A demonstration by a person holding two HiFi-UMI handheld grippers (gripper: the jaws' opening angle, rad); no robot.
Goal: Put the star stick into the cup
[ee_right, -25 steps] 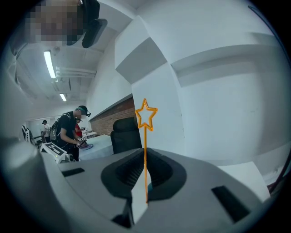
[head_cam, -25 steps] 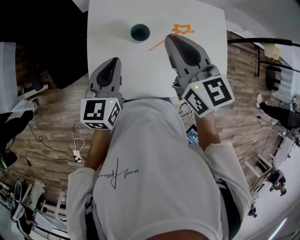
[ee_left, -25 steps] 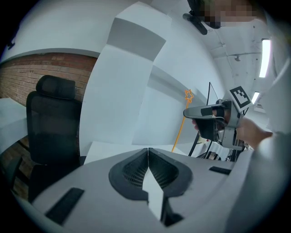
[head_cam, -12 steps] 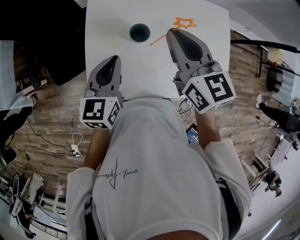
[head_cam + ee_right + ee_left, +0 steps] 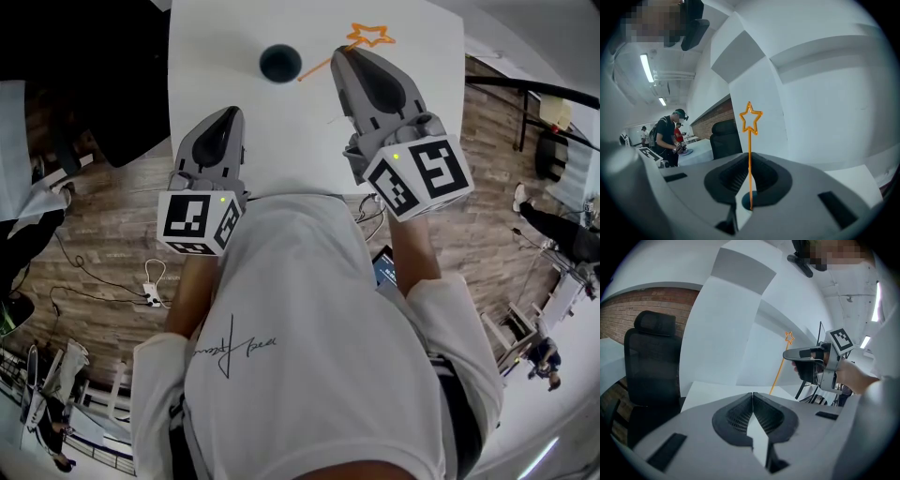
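The right claw [image 5: 340,58] is clenched on the shaft of the star stick [image 5: 370,36], gripping it partway along. The star end points up and away toward the desk's far right, and the bare end slants down to the left. That lower tip is just to the right of the dark cup [image 5: 279,62], which stands on the far half of the desk [image 5: 216,56], left of its middle. In the right gripper view the stick [image 5: 750,119] runs straight up out of the claw [image 5: 749,161], and the cup's mouth [image 5: 752,200] shows in the gap beneath the tip. I judge that the coming move depends on carrying that tip a little further left over the rim and then lowering it.

The left claw [image 5: 230,114] is clenched on nothing. It hovers by the desk's near edge, farther from the cup than the right one, with its jaws meeting at [image 5: 753,397].

The desk is plain white and otherwise bare. Around it are a wood-pattern floor [image 5: 103,234] with loose cables [image 5: 84,281], a black chair [image 5: 651,362], and a brick wall [image 5: 647,303].
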